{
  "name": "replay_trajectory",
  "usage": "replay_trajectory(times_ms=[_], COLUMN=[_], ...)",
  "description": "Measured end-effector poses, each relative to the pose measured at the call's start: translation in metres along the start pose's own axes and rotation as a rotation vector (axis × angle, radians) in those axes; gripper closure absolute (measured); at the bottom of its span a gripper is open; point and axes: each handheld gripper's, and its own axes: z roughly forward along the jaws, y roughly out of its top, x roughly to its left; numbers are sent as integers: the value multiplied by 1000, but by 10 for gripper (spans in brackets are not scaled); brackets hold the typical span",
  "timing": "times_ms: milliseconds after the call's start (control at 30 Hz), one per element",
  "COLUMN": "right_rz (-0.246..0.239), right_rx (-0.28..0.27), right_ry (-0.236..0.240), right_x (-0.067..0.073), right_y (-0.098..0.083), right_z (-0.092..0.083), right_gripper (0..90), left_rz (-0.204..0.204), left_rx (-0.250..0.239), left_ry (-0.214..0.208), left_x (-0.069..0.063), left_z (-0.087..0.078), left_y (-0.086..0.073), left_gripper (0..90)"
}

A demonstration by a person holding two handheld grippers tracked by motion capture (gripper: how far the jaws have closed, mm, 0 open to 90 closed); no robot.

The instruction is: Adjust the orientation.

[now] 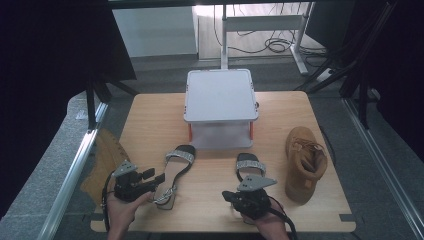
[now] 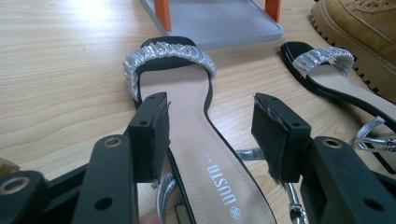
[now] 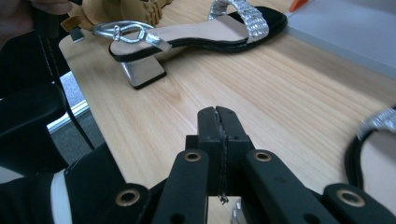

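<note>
Left gripper (image 2: 210, 130), jaws spread and straddling, not pinching, the left sandal (image 1: 176, 172) at seven o'clock on the table (image 1: 150, 115). Right gripper (image 3: 218, 135), jaws pressed together on nothing, sits at five o'clock. Advisably, centre the pads on the sole edges before closing.

Right sandal (image 1: 249, 169): heel end hidden behind right gripper (image 1: 239, 196) in high view; cut by right edge of right gripper view.
Left sandal (image 2: 201, 154): heel cut off by bottom edge, left gripper view.
Boot (image 2: 364, 32): cropped at top-right corner there.
Insole lettering (image 2: 223, 182): partly legible.
</note>
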Motion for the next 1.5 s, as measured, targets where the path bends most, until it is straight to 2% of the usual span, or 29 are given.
replay_trajectory(times_ms=[267,500,833,1067,1500], right_rz=[37,37,26,10,11], right_rx=[14,31,93,120,125], right_ry=[-4,-3,-22,-65,-59], right_x=[-7,2,6,6,4], right_y=[-19,-35,-49,-52,-54], right_z=[-14,-23,-14,-10,-9], right_gripper=[892,892,893,893,894], left_rz=[1,5,12,11,10], left_rx=[10,19,30,36,36], left_ry=[-6,-8,-10,-11,-10], left_x=[-1,-3,-5,-5,-4], left_z=[3,6,9,11,10], left_y=[-1,-2,-3,-4,-4], left_gripper=[463,462,461,460,459])
